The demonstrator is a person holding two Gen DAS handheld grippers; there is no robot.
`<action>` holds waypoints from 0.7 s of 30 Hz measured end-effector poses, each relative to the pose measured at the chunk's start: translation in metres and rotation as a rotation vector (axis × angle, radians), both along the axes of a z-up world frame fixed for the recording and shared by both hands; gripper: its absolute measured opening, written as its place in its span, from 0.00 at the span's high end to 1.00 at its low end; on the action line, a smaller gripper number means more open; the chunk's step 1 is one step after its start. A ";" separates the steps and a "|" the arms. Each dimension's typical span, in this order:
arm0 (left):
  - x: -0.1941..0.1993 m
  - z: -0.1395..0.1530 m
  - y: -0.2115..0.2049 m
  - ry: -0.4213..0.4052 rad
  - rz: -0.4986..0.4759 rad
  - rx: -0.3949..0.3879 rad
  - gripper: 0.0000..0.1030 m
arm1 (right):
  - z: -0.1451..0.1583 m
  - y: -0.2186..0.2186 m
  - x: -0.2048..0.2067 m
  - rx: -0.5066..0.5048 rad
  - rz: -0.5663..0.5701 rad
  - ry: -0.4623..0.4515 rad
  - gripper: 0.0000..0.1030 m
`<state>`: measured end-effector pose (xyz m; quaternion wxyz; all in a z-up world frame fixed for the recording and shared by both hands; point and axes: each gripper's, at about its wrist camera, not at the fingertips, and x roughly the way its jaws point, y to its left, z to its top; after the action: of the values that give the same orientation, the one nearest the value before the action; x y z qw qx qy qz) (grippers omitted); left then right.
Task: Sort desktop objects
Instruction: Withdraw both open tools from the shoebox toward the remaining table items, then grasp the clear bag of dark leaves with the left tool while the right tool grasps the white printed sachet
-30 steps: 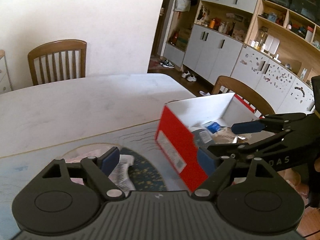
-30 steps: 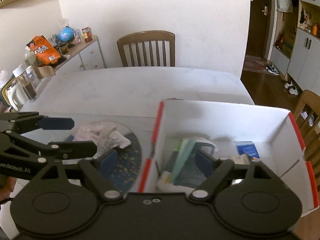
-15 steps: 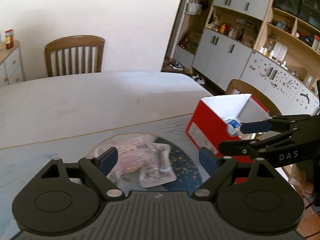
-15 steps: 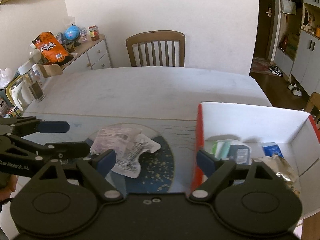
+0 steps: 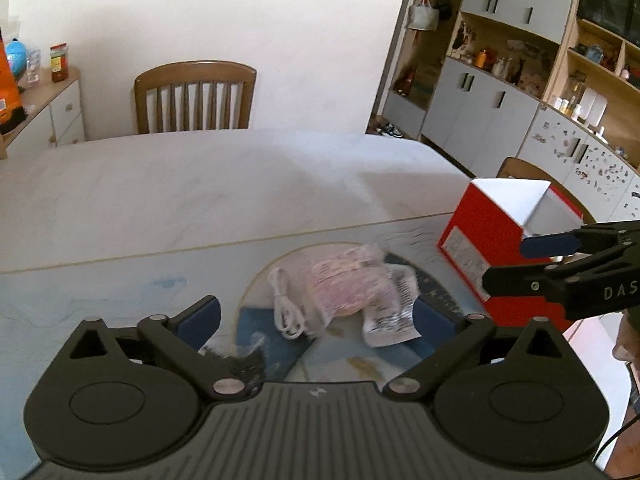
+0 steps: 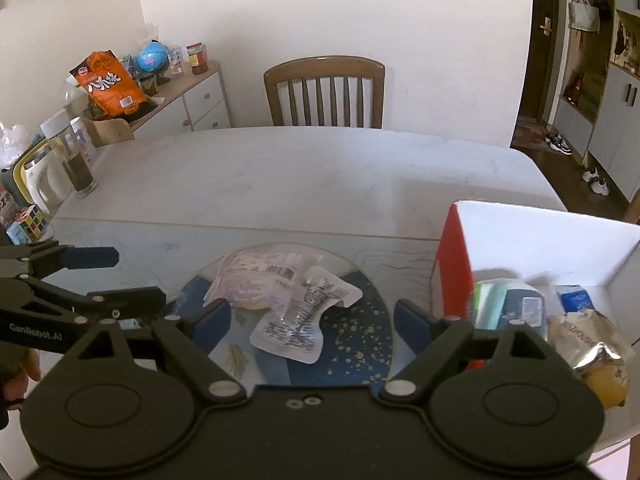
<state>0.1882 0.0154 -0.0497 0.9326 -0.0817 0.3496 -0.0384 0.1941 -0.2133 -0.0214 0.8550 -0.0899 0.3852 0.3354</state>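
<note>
A pink-printed packet (image 6: 260,284) and a silvery sachet (image 6: 304,316) lie on the round blue mat (image 6: 360,332) near the table's front. In the left wrist view the same packet (image 5: 348,284) and sachet (image 5: 390,312) lie beside a coiled white cable (image 5: 286,308). My left gripper (image 5: 316,324) hangs over them with its jaws opening and nothing pressed between the pads. My right gripper (image 6: 312,326) is open above the sachet, also empty. The red-and-white box (image 6: 452,264) to the right holds a tube (image 6: 488,304), a foil pack (image 6: 588,340) and other small things.
A wooden chair (image 6: 324,96) stands behind the white table (image 6: 280,176). At the far left are a kettle (image 6: 40,184), a jar (image 6: 76,160), a puzzle cube (image 6: 30,220) and a sideboard with an orange snack bag (image 6: 106,84). Cabinets (image 5: 480,116) line the right wall.
Both grippers have swung left, away from the box and over the packets on the mat. The left jaws stand wider than before.
</note>
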 end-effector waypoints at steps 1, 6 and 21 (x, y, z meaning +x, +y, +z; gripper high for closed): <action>-0.001 -0.002 0.002 0.003 0.002 0.003 0.00 | -0.001 0.002 0.000 -0.002 0.001 0.002 0.14; -0.003 -0.015 0.012 0.014 0.015 0.025 0.00 | -0.009 0.010 -0.003 -0.021 0.014 0.002 0.14; 0.001 -0.053 0.022 0.090 0.014 0.066 0.00 | -0.045 0.032 0.003 -0.090 0.024 0.041 0.14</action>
<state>0.1894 0.0370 -0.1024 0.9184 -0.0550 0.3915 -0.0166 0.1974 -0.1816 -0.0662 0.8380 -0.1260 0.4160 0.3299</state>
